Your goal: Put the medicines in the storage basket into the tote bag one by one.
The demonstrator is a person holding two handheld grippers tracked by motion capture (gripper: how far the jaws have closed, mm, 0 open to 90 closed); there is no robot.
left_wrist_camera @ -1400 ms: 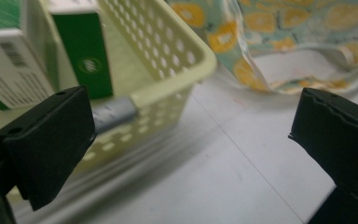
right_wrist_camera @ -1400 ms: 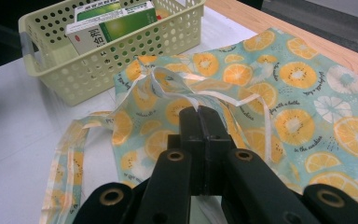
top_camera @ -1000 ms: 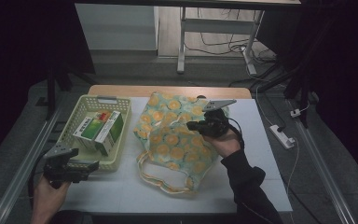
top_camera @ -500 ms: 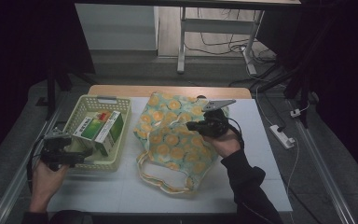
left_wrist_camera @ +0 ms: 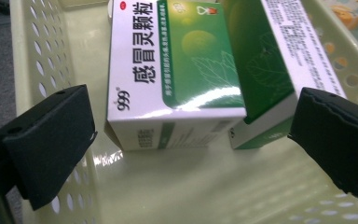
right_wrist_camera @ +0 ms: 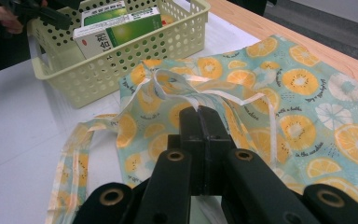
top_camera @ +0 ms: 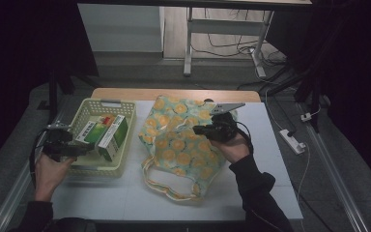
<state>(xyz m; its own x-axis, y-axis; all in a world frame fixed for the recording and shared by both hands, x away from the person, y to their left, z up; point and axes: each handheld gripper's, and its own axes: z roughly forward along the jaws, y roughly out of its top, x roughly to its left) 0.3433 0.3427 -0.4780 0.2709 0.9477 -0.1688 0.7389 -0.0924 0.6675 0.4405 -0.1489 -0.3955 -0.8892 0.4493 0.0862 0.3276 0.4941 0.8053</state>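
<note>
A pale yellow perforated basket (top_camera: 89, 104) (left_wrist_camera: 42, 46) (right_wrist_camera: 121, 60) stands at the table's left. Two green-and-white medicine boxes lie in it: one (top_camera: 91, 130) (left_wrist_camera: 168, 70) on the left, the other (top_camera: 113, 137) (left_wrist_camera: 270, 60) against its right side. My left gripper (top_camera: 88, 147) (left_wrist_camera: 193, 121) reaches into the basket's near end, open wide, its jaws on either side of the boxes' near ends without touching them. A citrus-print cloth bag (top_camera: 183, 145) (right_wrist_camera: 307, 93) lies flat mid-table. My right gripper (top_camera: 199, 129) (right_wrist_camera: 200, 112) is shut on the bag's white-edged rim, lifting it slightly.
The bag's handle loops (top_camera: 169, 186) trail toward the table's front edge. A wooden strip (top_camera: 174, 94) runs along the far edge. A white power strip (top_camera: 292, 140) lies on the floor at right. White tabletop (top_camera: 125, 203) shows in front of the basket.
My left gripper has moved forward from the table's front-left corner to the basket, and its jaws now reach inside. The right gripper has stayed on the bag.
</note>
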